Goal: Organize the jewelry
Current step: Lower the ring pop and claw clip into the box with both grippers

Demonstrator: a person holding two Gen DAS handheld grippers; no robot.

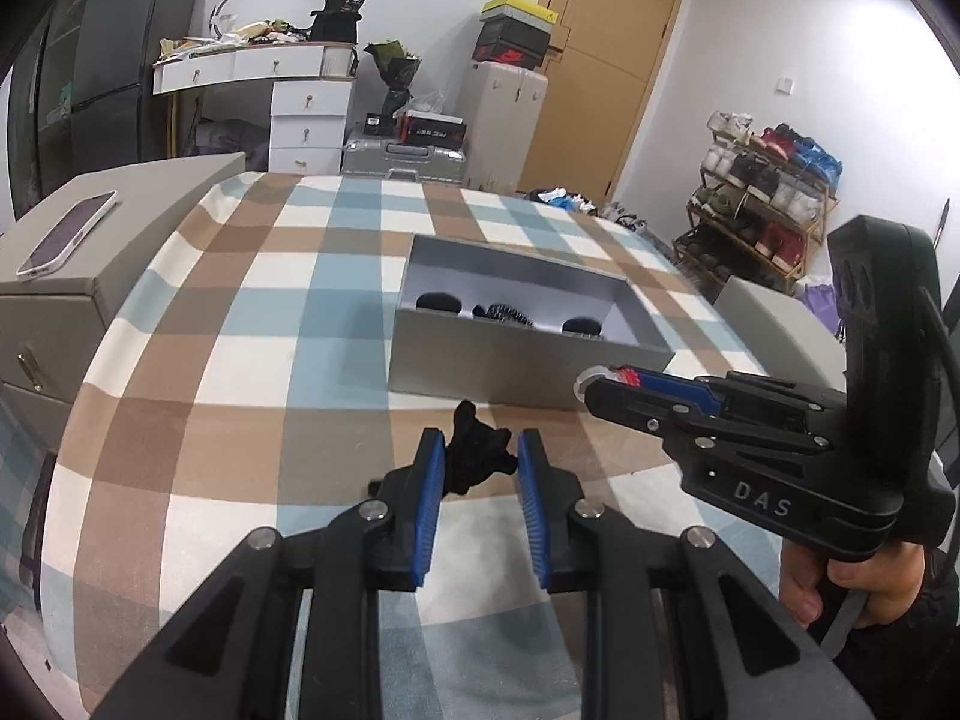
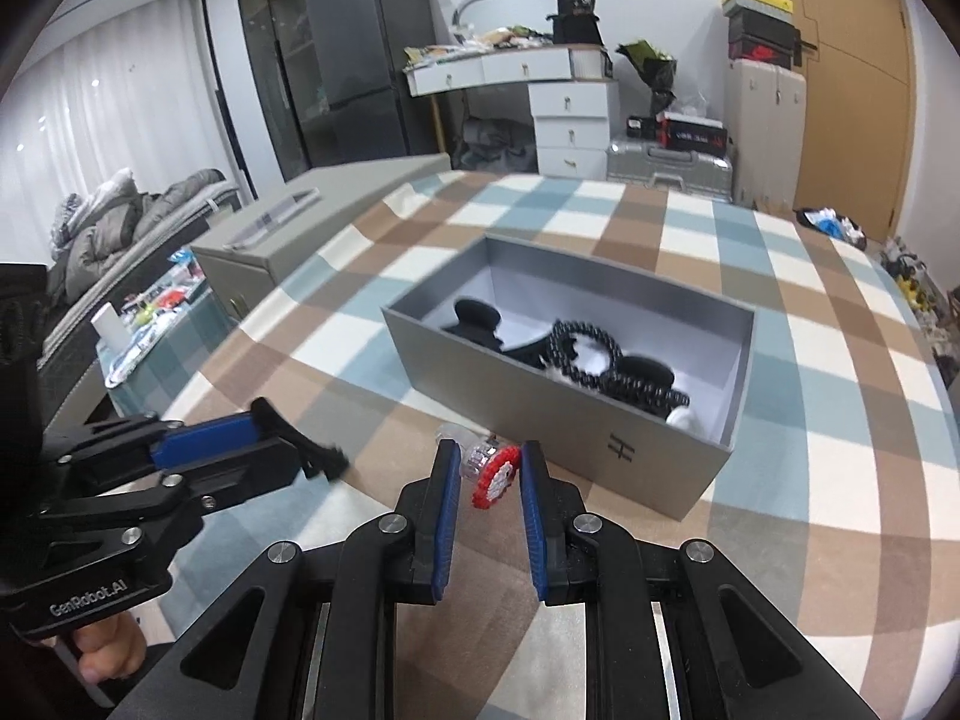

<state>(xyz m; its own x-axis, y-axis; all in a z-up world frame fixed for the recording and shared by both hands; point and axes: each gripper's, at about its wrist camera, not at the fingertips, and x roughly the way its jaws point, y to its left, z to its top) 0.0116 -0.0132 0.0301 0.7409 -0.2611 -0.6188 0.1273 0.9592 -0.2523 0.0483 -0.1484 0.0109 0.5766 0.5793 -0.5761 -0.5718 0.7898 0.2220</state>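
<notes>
Before open grey cardboard box (image 2: pixel 543 420) on blue-brown-white checked cloth (image 1: pixel 252 324): left gripper (image 1: pixel 480 456), ribbed blue pads, clenched on crumpled black fabric hair tie (image 1: pixel 474 450). Right gripper (image 2: pixel 489 471) grasps small ornament — red-and-white beaded disc on clear plastic piece (image 2: pixel 492 471) — just before box's front wall. Inside box: black beaded bracelet (image 2: pixel 585 354), black coiled hair tie (image 2: pixel 645 387), black rounded pieces on white lining. Box front bears "H" mark; gripper bodies read "DAS", "GenRobot.AI".

We read "DAS" on the right gripper (image 1: pixel 591 387), lower right; "GenRobot.AI" on the left gripper (image 2: pixel 312 450), lower left; "H" on the grey box (image 2: pixel 621 450).
</notes>
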